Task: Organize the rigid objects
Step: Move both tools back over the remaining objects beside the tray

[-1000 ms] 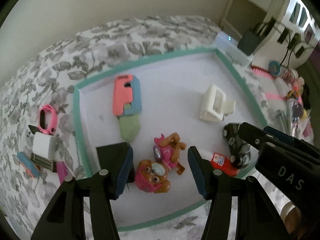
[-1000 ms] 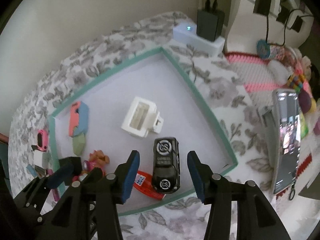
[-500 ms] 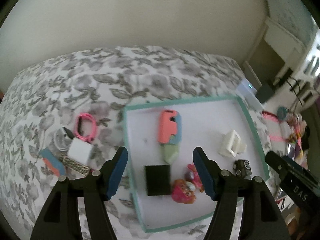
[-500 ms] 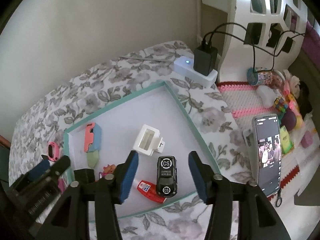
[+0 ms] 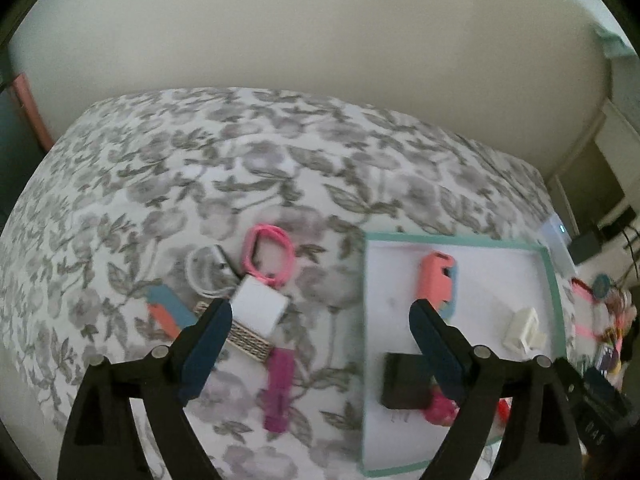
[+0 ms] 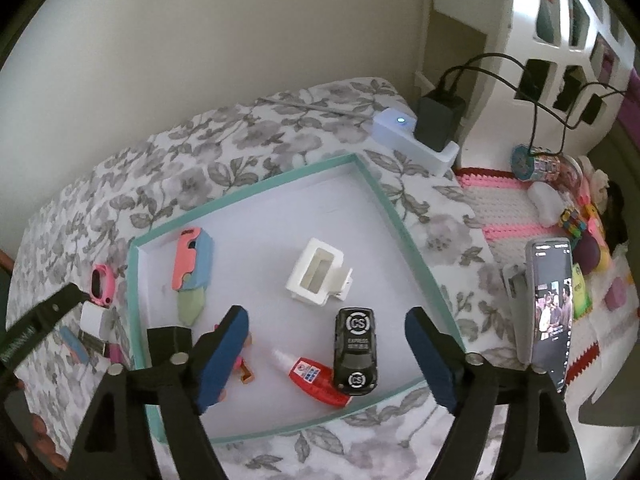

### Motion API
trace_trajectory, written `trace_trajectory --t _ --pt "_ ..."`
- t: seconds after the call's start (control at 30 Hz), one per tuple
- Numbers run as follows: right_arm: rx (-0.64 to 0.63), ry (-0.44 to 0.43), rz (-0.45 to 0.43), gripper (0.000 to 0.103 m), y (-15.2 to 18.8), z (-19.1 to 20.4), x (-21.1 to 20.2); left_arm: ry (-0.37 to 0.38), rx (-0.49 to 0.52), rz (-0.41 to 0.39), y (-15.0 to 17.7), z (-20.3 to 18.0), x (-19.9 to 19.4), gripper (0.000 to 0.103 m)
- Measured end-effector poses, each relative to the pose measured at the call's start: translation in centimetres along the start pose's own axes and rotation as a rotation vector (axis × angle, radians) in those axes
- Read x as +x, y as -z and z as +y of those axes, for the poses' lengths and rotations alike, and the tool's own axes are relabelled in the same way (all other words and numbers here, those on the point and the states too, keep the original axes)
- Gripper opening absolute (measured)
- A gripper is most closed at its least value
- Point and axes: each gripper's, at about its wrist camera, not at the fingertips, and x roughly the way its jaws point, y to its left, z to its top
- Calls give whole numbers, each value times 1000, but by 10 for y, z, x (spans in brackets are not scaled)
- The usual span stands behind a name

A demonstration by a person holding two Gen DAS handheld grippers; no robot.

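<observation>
My left gripper (image 5: 320,336) hangs above the flowered bedspread, left of the teal-rimmed tray (image 5: 554,280), its jaws opening with nothing held. Below it lie a white charger block (image 5: 260,306), a pink watch band (image 5: 268,256), a magenta piece (image 5: 280,384) and a coiled white cable (image 5: 206,272). My right gripper (image 6: 326,344) is above the tray (image 6: 396,216), its jaws opening too. A black toy car (image 6: 356,352) and a red glue bottle (image 6: 316,376) lie untouched on the tray floor below it. The tray also holds a white holder (image 6: 318,278), a coral-and-blue case (image 6: 192,260) and a black box (image 6: 168,344).
A blue-and-orange item (image 5: 166,308) and a woven grey strap (image 5: 248,340) lie by the charger. A white power strip (image 6: 412,140) with a black adapter sits beyond the tray. A phone (image 6: 548,312) with a lit screen stands at the right among toys. A wall runs behind the bed.
My left gripper swung left off the tray, leaving the black box and pink dog toy there, and opened wider. My right gripper rose a little and spread its jaws; the car stayed put.
</observation>
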Motion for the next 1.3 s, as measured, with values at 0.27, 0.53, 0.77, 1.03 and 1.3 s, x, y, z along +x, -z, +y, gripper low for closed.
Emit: trace_trajectory --t 0.27,0.53,0.77,1.03,1.3 --pt "-80 3 3 102 4 32 5 -89 -121 -24 -5 56 0 91" --pt "-147 -25 3 103 11 72 7 -172 -240 -28 -3 123 3 93" --pt "-209 -100 20 103 20 118 10 -194 -311 -54 0 167 -1 93" --pt "-272 -190 53 103 35 169 17 -186 -322 -31 0 193 7 93" --pt "-346 -231 111 103 55 211 35 -120 -284 66 1 192 33 93"
